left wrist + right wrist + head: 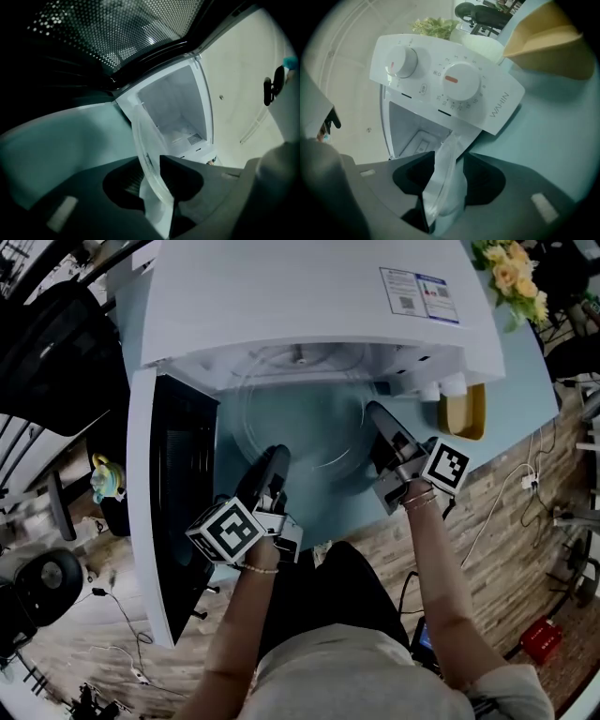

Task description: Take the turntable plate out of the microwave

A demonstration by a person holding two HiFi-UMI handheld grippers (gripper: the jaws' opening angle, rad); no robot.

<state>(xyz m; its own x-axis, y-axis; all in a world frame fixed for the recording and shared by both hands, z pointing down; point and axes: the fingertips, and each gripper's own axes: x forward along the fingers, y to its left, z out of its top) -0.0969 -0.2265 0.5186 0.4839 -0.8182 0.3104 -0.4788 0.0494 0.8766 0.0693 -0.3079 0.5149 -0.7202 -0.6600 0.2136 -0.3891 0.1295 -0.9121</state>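
Observation:
The clear glass turntable plate (pixel 309 423) lies level in front of the white microwave (pixel 309 296), its far part still under the cavity mouth. My left gripper (pixel 278 454) is at the plate's near left rim. In the left gripper view the plate (pixel 143 140) runs between the jaws and both pads press on it, so the left gripper (pixel 152 168) is shut on it. My right gripper (pixel 375 411) is at the right rim. In the right gripper view the plate (pixel 445 178) passes between the jaws with a gap beside it, so the right gripper (pixel 449 168) stands open.
The microwave door (pixel 178 474) hangs open to the left. The control panel (pixel 450 89) with two knobs is at the cavity's right. A yellow container (pixel 464 413) stands on the teal table (pixel 506 390) by the right gripper, and flowers (pixel 514 273) stand at the far right.

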